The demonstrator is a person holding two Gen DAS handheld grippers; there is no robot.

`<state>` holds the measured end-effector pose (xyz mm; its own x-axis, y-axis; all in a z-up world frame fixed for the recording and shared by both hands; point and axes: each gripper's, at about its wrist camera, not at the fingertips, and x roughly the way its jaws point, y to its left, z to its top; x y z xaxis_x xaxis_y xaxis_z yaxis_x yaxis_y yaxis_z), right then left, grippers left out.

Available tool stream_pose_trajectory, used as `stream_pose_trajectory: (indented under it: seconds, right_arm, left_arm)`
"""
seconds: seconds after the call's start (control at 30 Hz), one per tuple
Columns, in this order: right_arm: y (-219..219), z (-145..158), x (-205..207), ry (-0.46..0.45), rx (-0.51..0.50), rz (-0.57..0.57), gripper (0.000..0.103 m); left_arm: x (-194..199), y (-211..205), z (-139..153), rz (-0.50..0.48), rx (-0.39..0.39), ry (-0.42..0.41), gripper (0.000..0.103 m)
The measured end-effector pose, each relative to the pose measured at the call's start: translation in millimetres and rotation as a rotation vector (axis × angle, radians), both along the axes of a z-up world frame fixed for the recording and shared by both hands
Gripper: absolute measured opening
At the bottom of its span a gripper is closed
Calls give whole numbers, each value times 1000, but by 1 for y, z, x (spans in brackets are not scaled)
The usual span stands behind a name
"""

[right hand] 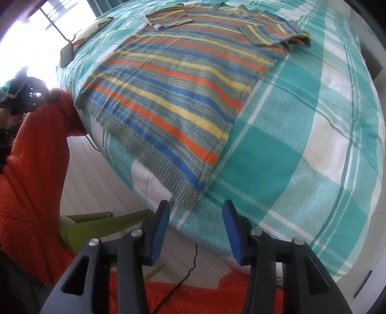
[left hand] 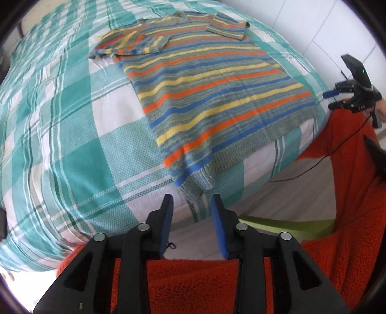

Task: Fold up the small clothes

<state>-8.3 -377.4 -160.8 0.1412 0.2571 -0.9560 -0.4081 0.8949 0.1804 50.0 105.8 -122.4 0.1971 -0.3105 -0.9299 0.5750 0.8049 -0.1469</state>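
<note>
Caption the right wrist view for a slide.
Open right gripper poised at the hem corner of a striped knit sweater spread flat on a teal plaid bedspread.

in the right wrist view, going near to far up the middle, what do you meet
right gripper with nothing between its open jaws → grey ribbed hem of the striped sweater at the edge of the checked bedspread → striped body → sleeves folded in → neckline farthest
</note>
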Motion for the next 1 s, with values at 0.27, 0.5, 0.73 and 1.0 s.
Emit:
stream_pose_trajectory:
  seconds: [0.27,0.5,0.73,1.0]
  right_arm:
    - [-24,-42,16,155,340,-386,56]
    - [-3,-30,15,119,275,-332,5]
    - [-13,-52,13,182,163,-413,4]
    - [-9,-67,20,193,148,-423,4]
  left_arm:
    - [37,-32,-70,283,103,138,67]
    - [21,-44,-65,300,131,101,3]
    - [13,-45,-78,302,216,108,3]
    - [10,-49,-95,316,245,110,3]
